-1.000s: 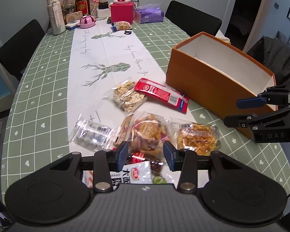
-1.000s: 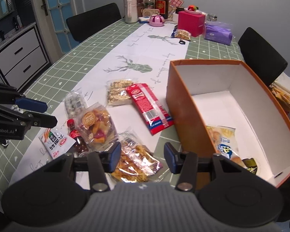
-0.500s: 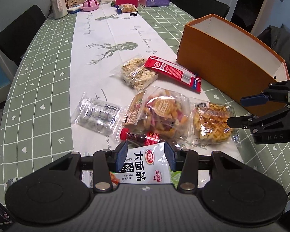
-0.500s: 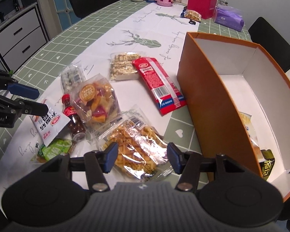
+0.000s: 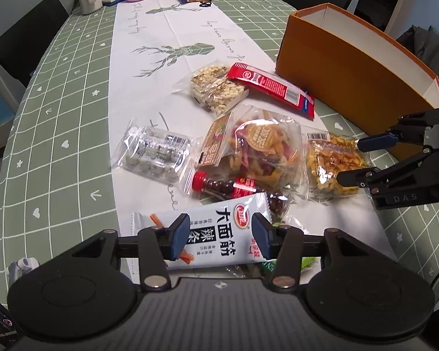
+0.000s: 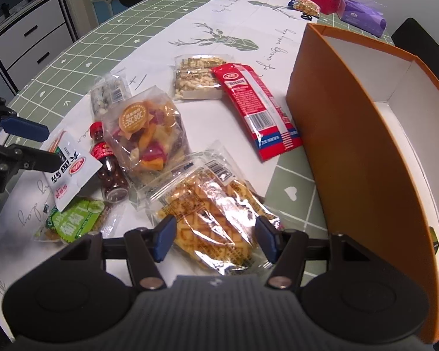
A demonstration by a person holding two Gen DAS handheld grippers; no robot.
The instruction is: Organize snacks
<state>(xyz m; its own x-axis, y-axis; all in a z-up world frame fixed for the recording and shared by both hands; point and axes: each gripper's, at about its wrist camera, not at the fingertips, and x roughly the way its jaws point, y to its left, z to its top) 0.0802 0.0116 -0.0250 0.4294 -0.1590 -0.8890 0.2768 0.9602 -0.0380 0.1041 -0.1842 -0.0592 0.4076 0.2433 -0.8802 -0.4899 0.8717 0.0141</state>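
I'm seeing the orange box (image 6: 351, 134) standing right of my right gripper (image 6: 216, 239), its contents mostly hidden. Both grippers are angling down, jaws opening: the right straddling the waffle packet (image 6: 216, 219), the left gripper (image 5: 221, 235) straddling the white snack packet (image 5: 219, 234), gripping neither.

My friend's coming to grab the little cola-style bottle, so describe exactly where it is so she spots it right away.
Start at the orange box and look to the snack pile on the white table runner. The little bottle lies between the white packet and the clear bag of colourful fruit chips. It alone is a bottle: red cap, red label, dark round candies inside.
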